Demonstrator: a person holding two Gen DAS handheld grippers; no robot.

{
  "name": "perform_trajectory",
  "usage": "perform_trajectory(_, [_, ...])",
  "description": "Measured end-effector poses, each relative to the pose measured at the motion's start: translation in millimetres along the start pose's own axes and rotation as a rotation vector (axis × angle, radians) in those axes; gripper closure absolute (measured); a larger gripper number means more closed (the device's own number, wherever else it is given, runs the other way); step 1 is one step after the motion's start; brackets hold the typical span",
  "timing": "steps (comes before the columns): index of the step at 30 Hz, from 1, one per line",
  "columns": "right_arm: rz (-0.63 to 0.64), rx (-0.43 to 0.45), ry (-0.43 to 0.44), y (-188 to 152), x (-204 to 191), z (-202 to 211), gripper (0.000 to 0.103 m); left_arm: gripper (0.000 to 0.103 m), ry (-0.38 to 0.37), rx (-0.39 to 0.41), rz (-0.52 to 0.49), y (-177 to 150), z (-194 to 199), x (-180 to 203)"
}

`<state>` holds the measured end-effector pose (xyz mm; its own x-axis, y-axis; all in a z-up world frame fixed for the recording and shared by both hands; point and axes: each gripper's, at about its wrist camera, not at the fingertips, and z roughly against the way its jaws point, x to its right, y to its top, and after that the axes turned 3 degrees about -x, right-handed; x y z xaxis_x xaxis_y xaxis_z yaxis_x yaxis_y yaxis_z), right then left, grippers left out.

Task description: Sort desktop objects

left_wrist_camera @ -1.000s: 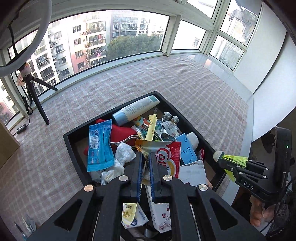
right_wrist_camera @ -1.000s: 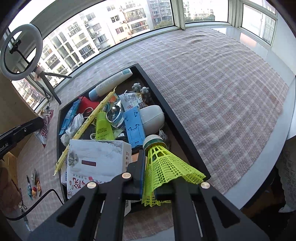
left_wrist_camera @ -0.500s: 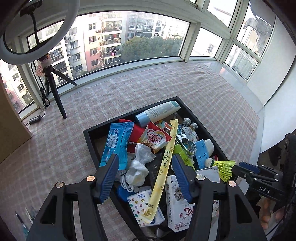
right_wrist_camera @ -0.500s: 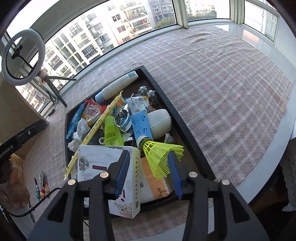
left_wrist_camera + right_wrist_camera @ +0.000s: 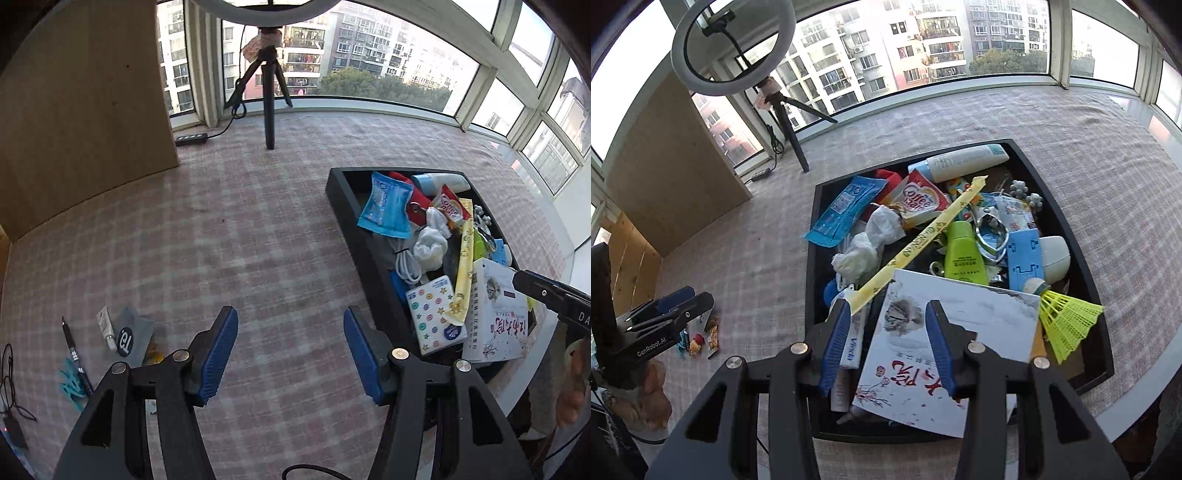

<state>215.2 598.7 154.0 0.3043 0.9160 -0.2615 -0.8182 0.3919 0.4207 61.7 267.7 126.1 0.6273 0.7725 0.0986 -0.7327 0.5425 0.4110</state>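
Desktop clutter is filling the black tray (image 5: 1067, 221), which is sitting on the checked cloth (image 5: 221, 240). A yellow shuttlecock (image 5: 1067, 317) is lying at the tray's right side, its cork touching the blue holder (image 5: 1023, 258). A white box (image 5: 945, 332) is lying in the tray's near end, with a long yellow stick (image 5: 923, 243) slanting across the pile. A Coffee-mate sachet (image 5: 919, 199), blue packet (image 5: 842, 210), green tube (image 5: 964, 254) and white tube (image 5: 964, 162) are crowding the far part.

The right gripper (image 5: 886, 339) is hanging over the box, jaws standing apart and holding nothing. The left gripper (image 5: 290, 350) is hovering over bare cloth left of the tray, jaws wide apart and empty. A pen (image 5: 75, 356) and a grey pouch (image 5: 131, 338) are lying on the cloth near its left finger.
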Motion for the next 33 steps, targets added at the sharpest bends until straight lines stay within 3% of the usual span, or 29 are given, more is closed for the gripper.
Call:
perform_trajectory(11, [0.312, -0.109, 0.152, -5.1, -162.2, -58.5, 0.061, 0.047, 0.167, -0.029, 0.357, -76.7, 15.1, -171.8])
perform_trajectory(17, [0.474, -0.158, 0.232, -10.3, -257.3, -85.5, 0.061, 0.054, 0.218, -0.039, 0.539, -114.2, 18.3, -238.8])
perform_trajectory(21, [0.547, -0.224, 0.278, -16.1, -316.4, -112.4, 0.061, 0.057, 0.212, -0.052, 0.613, -130.6, 11.8, -265.2])
perform_trajectory(26, [0.635, -0.294, 0.282, -27.3, -385.1, -151.0, 0.062, 0.061, 0.215, -0.072, 0.620, -138.7, -1.8, -274.2])
perform_trajectory(33, [0.680, -0.418, 0.241, -49.0, -435.1, -208.3, 0.071, 0.065, 0.212, -0.087, 0.609, -138.5, -20.0, -275.7])
